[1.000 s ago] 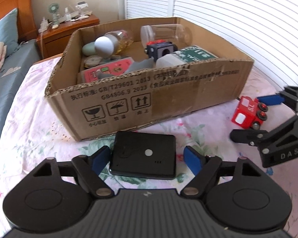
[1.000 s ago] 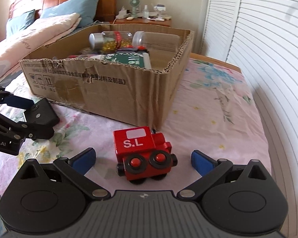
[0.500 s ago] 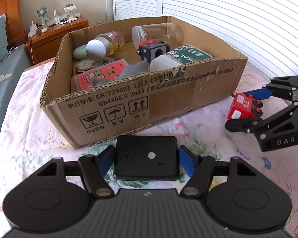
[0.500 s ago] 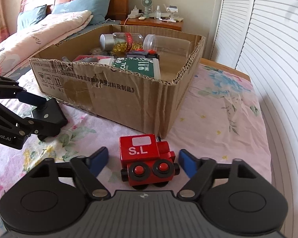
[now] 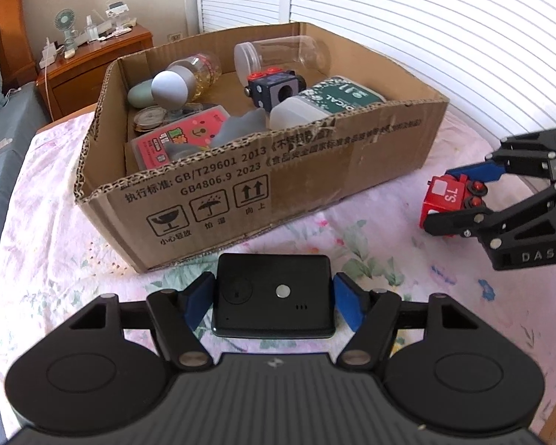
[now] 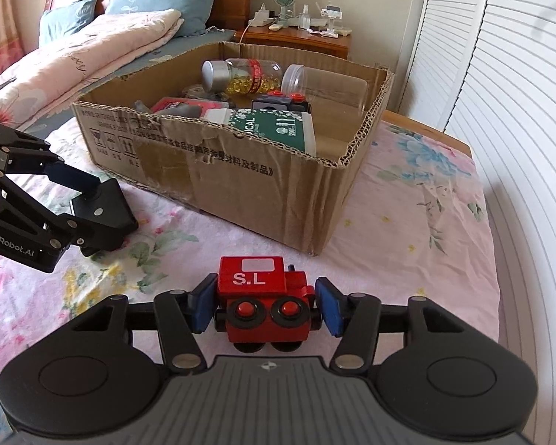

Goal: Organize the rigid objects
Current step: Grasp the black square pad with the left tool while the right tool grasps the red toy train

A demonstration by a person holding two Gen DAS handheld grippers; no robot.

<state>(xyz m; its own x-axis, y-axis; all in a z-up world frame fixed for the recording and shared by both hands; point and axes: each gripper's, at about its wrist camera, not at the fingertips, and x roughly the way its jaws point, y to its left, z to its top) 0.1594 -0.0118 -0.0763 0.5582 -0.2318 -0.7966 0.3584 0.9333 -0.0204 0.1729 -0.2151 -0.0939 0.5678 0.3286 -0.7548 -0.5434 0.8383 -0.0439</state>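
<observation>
The left tool (image 5: 274,298) has its blue pads (image 5: 198,302) pressed against the two short sides of a flat black rectangular plastic device (image 5: 272,296), which lies on the flower-printed bed sheet (image 5: 55,244) just in front of the near wall of the open brown cardboard box (image 5: 263,181). The right tool (image 6: 265,309) is clamped, or very nearly so, on a small red wooden toy locomotive marked "S.L" (image 6: 265,294). That toy sits on the sheet near the box's right front corner, with a blue pad (image 6: 328,311) at each end of it.

The likeliest trouble comes from the box wall. It stands high and close to the black device, so a low carry could catch its corrugated rim and knock the device loose. The device looks smooth and thin, and the pads hold only its narrow edges. If it tilts during the lift, it may pivot or slide out.

The locomotive is gripped low, around the wheel block. If the pads bear on the round wheels instead of the flat body, it could rotate in the grip.

The box is already crowded with a clear plastic jar (image 6: 326,87), a capsule bottle with a silver cap (image 6: 241,76), a green-labelled white bottle (image 6: 278,128) and other pieces. A drop from height could bounce off these or trap something beneath. Both tools heading for the same opening might also collide.
</observation>
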